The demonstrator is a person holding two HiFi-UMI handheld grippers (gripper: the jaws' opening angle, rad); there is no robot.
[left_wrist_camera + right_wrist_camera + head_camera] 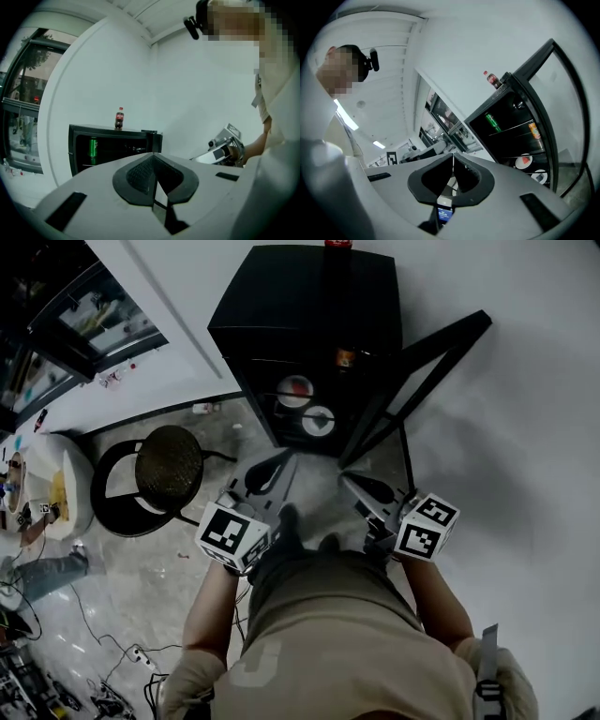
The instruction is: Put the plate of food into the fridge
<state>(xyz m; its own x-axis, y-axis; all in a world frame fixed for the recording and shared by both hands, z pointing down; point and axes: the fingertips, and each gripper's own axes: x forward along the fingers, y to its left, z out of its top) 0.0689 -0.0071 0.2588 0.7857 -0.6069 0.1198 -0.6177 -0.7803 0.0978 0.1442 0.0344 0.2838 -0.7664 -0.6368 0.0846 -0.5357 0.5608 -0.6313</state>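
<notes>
The black fridge [309, 329] stands ahead with its glass door [412, 381] swung open to the right. Two white plates of food sit inside it: one with a red piece [295, 390] and one lower [320, 420]. The right gripper view shows them as the upper plate [524, 161] and the lower plate [539, 176]. My left gripper [270, 472] and right gripper [367, 488] hang in front of the fridge, both shut and empty. The left gripper [153, 178] faces the fridge [112, 147]; the right gripper [452, 176] has its jaws together.
A cola bottle [119, 117] stands on the fridge top, and a green can [93, 146] and an orange can [534, 130] sit on shelves inside. A round black stool [159, 474] is at the left on the floor. Cables [112, 652] trail at lower left.
</notes>
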